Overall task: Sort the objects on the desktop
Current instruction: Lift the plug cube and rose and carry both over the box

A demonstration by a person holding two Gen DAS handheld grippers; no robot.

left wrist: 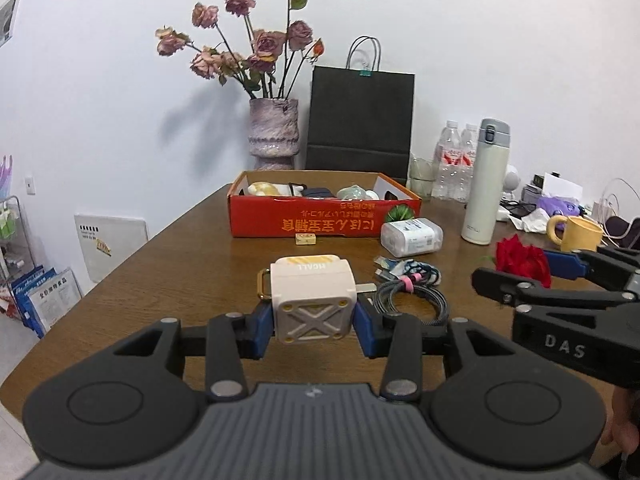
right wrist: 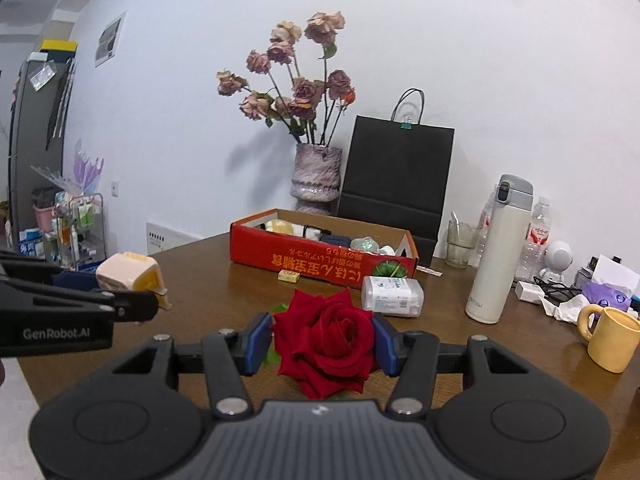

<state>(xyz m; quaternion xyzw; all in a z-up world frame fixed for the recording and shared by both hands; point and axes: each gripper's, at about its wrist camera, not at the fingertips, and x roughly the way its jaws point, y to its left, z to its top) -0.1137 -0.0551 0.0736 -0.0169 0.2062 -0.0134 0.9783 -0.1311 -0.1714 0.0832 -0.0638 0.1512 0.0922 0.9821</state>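
Broadly, a brown wooden table point(left wrist: 168, 264) carries everything, with a tall black paper bag point(left wrist: 360, 120) against the wall and an open red cardboard box point(left wrist: 320, 216) holding small items in front of it. Near the box's right corner lies a clear-wrapped white tissue pack point(left wrist: 411, 237), and a coiled grey cable point(left wrist: 412, 300) rests closer in. Held above the table, the left gripper point(left wrist: 314, 318) has its blue pads clamped on a cream cube-shaped charger case point(left wrist: 314, 300). Beside it, the right gripper point(right wrist: 323, 338) grips a red rose bloom point(right wrist: 326, 340) between its jaws.
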